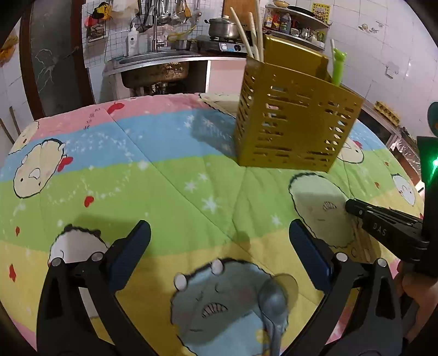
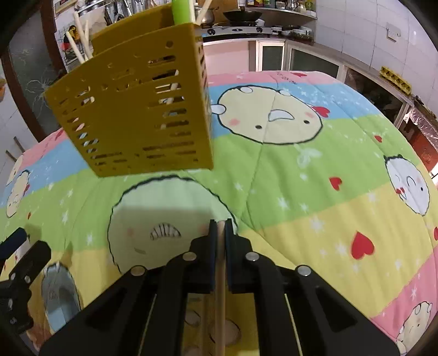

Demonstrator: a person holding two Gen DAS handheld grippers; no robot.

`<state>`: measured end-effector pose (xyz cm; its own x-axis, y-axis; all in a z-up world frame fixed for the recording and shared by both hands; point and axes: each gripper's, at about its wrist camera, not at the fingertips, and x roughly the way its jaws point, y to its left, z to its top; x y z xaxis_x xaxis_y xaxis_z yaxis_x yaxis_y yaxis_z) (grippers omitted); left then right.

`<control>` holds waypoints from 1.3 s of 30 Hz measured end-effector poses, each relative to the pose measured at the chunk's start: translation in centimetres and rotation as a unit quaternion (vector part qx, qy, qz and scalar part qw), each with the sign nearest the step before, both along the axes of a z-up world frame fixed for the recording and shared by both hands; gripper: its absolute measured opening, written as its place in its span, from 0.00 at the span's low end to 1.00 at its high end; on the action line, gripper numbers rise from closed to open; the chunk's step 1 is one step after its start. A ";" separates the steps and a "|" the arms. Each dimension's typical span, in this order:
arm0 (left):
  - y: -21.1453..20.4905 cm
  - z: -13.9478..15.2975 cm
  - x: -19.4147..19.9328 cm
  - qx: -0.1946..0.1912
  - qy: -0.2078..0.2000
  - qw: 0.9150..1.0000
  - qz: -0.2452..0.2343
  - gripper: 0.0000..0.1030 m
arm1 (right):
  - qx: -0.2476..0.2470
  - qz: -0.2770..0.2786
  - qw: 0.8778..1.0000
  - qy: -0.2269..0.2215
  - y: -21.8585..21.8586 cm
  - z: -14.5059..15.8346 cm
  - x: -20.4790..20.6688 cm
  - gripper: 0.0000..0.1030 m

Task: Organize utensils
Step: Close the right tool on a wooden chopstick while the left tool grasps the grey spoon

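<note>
A mustard-yellow slotted utensil holder (image 1: 295,120) stands on the cartoon-print cloth (image 1: 169,175); it also shows in the right wrist view (image 2: 137,109). It holds pale chopsticks (image 1: 246,35) and a green utensil (image 1: 339,68). My left gripper (image 1: 219,243) is open above the cloth, with a metal spoon (image 1: 273,304) lying below and between its fingers. My right gripper (image 2: 221,227) is shut on a wooden chopstick (image 2: 220,287), in front of the holder. The right gripper also shows in the left wrist view (image 1: 383,224).
A kitchen counter with a sink (image 1: 156,68), a stove and a pot (image 1: 221,27) lies behind the table. Shelves with bottles (image 1: 287,22) stand at the back right. The left gripper shows at the left edge of the right wrist view (image 2: 19,254).
</note>
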<state>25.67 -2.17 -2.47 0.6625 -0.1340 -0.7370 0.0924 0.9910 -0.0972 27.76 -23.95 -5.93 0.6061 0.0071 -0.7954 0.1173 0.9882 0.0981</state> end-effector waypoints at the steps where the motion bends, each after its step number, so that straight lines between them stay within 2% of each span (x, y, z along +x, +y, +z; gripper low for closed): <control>1: -0.2 -0.1 -0.3 0.002 0.000 1.000 -0.002 0.95 | -0.001 0.000 1.000 -0.002 -0.2 0.0 -0.5 0.06; 8: -2.0 -1.3 -1.9 0.029 0.009 0.999 -0.023 0.95 | -0.012 0.002 1.000 -0.020 -1.3 -0.4 -3.3 0.06; 11: -2.4 -2.0 -2.5 0.025 0.016 0.999 -0.031 0.95 | -0.013 -0.001 0.999 -0.032 -1.4 -0.3 -4.3 0.06; 15: -2.6 -1.8 -3.5 0.032 0.002 0.999 -0.033 0.93 | -0.014 -0.004 0.999 -0.046 -1.6 -0.1 -4.7 0.06; 18: -2.6 -2.0 -3.7 0.021 0.015 0.999 -0.036 0.84 | -0.012 -0.006 0.999 -0.046 -1.8 -0.1 -4.7 0.06; 20: -2.9 -2.6 -3.6 0.011 0.036 0.998 -0.046 0.70 | -0.020 -0.006 0.999 -0.044 -1.8 -0.2 -4.6 0.06; 23: -3.7 -3.0 -3.8 0.034 0.030 0.998 -0.053 0.69 | -0.017 -0.005 0.999 -0.042 -1.9 -0.4 -4.5 0.06; 27: -3.7 -3.1 -3.6 0.030 0.029 0.998 -0.053 0.64 | -0.019 -0.004 0.999 -0.041 -1.8 -0.3 -4.5 0.06; 30: -3.8 -3.0 -3.4 0.028 0.028 0.998 -0.056 0.56 | -0.023 -0.004 0.999 -0.041 -1.6 -0.3 -4.6 0.06; 32: -3.9 -2.9 -3.3 0.029 0.027 0.998 -0.057 0.45 | -0.026 -0.004 0.999 -0.042 -1.6 -0.3 -4.6 0.06; 34: -4.0 -2.9 -3.2 0.029 0.025 0.998 -0.058 0.40 | -0.027 -0.004 0.999 -0.041 -1.5 -0.3 -4.6 0.06; 35: -4.0 -2.8 -3.2 0.028 0.024 0.997 -0.060 0.34 | -0.027 -0.004 0.999 -0.041 -1.5 -0.3 -4.6 0.06; 39: -4.2 -2.5 -3.3 0.022 0.014 0.997 -0.069 0.33 | -0.028 -0.004 0.999 -0.040 -1.5 -0.3 -4.6 0.06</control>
